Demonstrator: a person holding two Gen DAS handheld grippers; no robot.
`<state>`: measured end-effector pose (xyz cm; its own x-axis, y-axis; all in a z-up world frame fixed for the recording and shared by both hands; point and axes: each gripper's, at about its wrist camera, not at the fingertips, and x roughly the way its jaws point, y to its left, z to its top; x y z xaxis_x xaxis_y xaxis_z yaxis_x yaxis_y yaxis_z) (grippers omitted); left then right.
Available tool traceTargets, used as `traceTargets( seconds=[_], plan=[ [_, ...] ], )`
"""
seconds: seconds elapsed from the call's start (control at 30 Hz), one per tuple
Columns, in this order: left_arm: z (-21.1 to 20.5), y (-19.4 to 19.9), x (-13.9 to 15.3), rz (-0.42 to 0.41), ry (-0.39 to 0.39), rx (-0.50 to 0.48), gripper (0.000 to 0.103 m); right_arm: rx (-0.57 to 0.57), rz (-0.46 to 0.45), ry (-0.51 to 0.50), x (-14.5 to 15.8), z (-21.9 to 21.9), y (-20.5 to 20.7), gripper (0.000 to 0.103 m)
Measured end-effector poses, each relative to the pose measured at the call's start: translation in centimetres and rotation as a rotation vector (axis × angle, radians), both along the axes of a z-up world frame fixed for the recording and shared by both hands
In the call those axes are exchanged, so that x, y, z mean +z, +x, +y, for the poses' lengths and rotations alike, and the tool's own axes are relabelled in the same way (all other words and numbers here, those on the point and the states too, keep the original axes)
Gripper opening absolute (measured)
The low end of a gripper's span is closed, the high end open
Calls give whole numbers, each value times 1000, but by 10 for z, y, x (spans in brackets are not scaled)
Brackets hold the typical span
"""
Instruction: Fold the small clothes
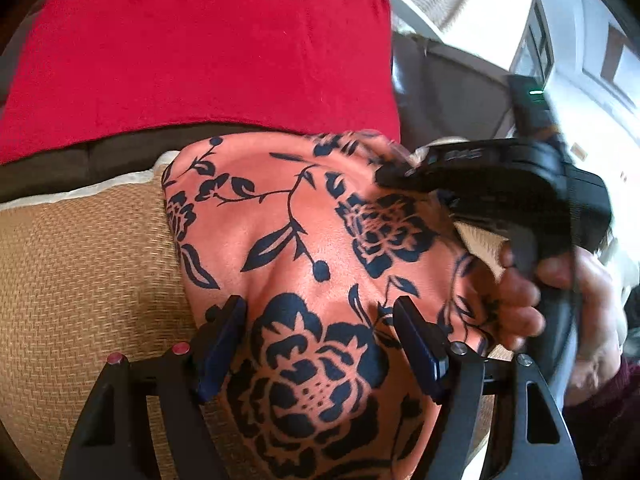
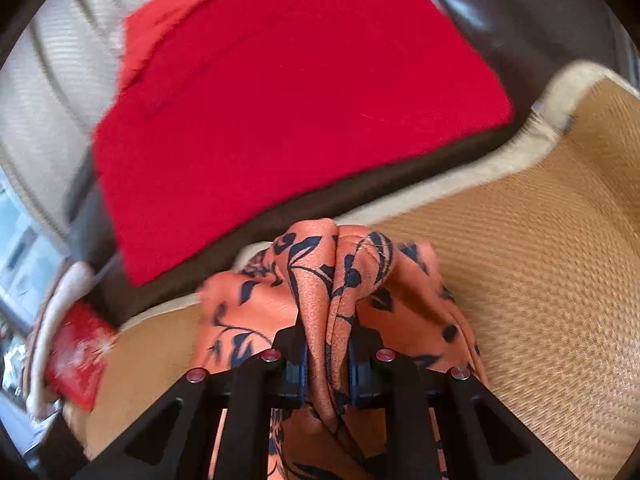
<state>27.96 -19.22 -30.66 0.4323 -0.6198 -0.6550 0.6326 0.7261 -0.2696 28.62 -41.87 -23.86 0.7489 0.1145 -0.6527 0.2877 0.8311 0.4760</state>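
Right gripper pinches a bunched fold of the floral cloth. Left gripper spread, jaws straddling the same cloth without pressing it. Cloth lies on the woven mat; red cushion beyond.

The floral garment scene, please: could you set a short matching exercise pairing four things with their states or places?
Things:
1. left gripper
2. right gripper
3. red cloth
4. woven mat

States:
A. folded, lying beyond the mat
B. shut on the floral garment
C. under the garment
D. open above the garment

Pairs: 1-D, 2-B, 3-A, 4-C
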Motion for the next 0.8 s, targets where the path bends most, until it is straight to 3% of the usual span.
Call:
traceTargets(
  seconds=[0.07,0.17,0.37,0.47,0.57,0.63,0.7,0.8],
  plan=[
    [3,3,-1,1,20,0,75,27,91,106,-32,-12,14,17],
    [21,8,5,9,-6,24,76,-6,100,225,-44,-28,12,23],
    [54,10,8,-22,1,86,76,-59,8,193,-14,-38,-14,25],
    [56,5,7,-42,59,86,76,-28,-28,172,-4,-38,-31,25],
    [39,2,-1,-72,144,76,77,18,-47,79,5,-21,-29,25],
    [32,2,-4,-89,161,79,77,48,5,59,-4,-14,-16,24],
    [31,4,-6,-87,163,76,77,53,129,80,-30,-13,4,23],
    [31,6,-7,-87,173,76,81,37,145,112,-35,-21,10,23]
  ],
)
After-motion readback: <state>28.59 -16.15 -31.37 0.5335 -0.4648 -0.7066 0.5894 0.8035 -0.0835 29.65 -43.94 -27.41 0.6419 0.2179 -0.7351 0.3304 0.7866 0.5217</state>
